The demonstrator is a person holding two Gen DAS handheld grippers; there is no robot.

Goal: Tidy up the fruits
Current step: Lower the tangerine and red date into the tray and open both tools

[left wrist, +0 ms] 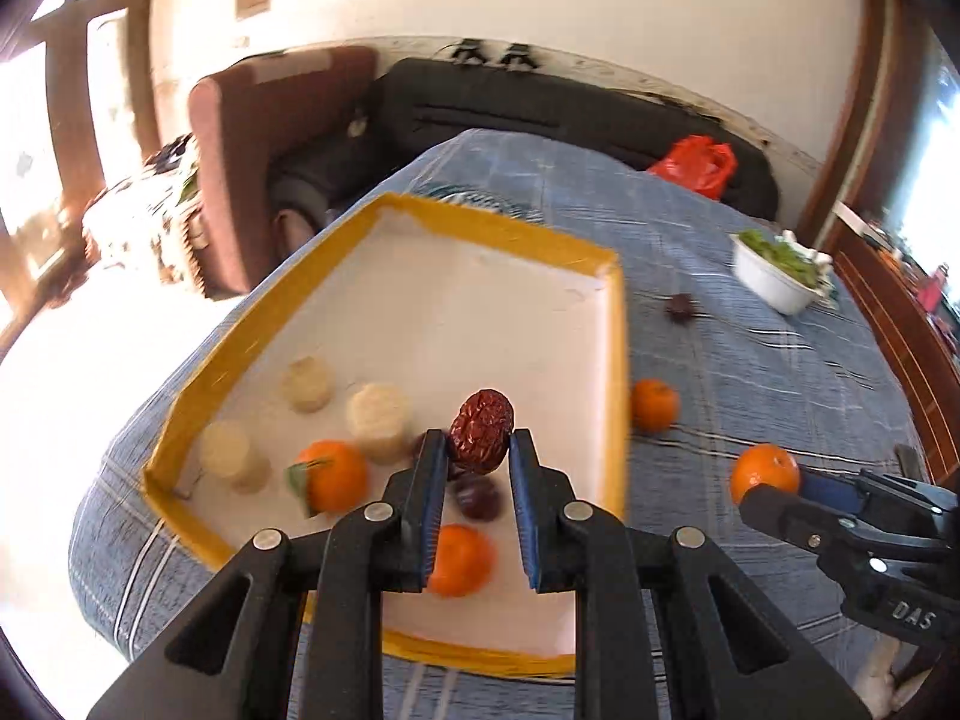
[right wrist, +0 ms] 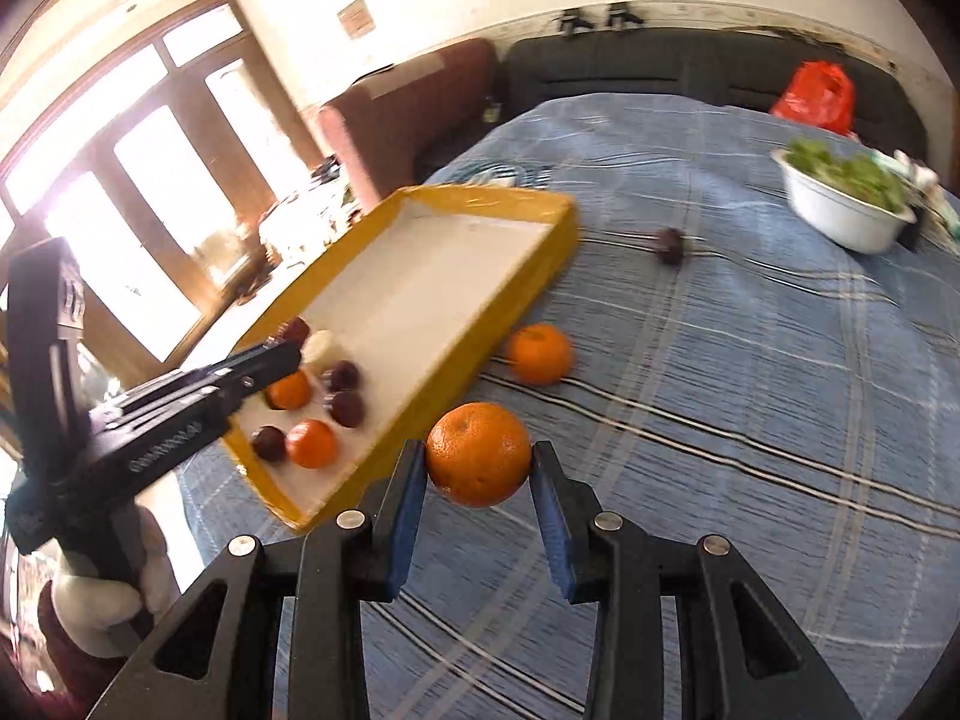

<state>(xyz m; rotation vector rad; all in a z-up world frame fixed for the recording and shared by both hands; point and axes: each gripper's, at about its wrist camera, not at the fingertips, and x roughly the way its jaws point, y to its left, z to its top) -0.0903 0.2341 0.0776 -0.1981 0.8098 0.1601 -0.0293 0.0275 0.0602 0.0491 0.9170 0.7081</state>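
Observation:
My left gripper (left wrist: 479, 443) is shut on a wrinkled red date (left wrist: 482, 439) and holds it above the near part of the yellow-rimmed tray (left wrist: 617, 360). In the tray lie two oranges (left wrist: 331, 476), dark dates (left wrist: 477, 498) and pale round cakes (left wrist: 379, 420). My right gripper (right wrist: 478, 461) is shut on an orange (right wrist: 479, 453) and holds it above the blue cloth, just right of the tray (right wrist: 528, 276). It also shows in the left wrist view (left wrist: 765, 471). One orange (right wrist: 540, 353) lies on the cloth beside the tray. A dark date (right wrist: 669, 245) lies farther back.
A white bowl of greens (right wrist: 846, 204) stands at the back right of the table. A red plastic bag (right wrist: 819, 93) lies on the dark sofa behind. A brown armchair (left wrist: 240, 138) stands off the table's far left.

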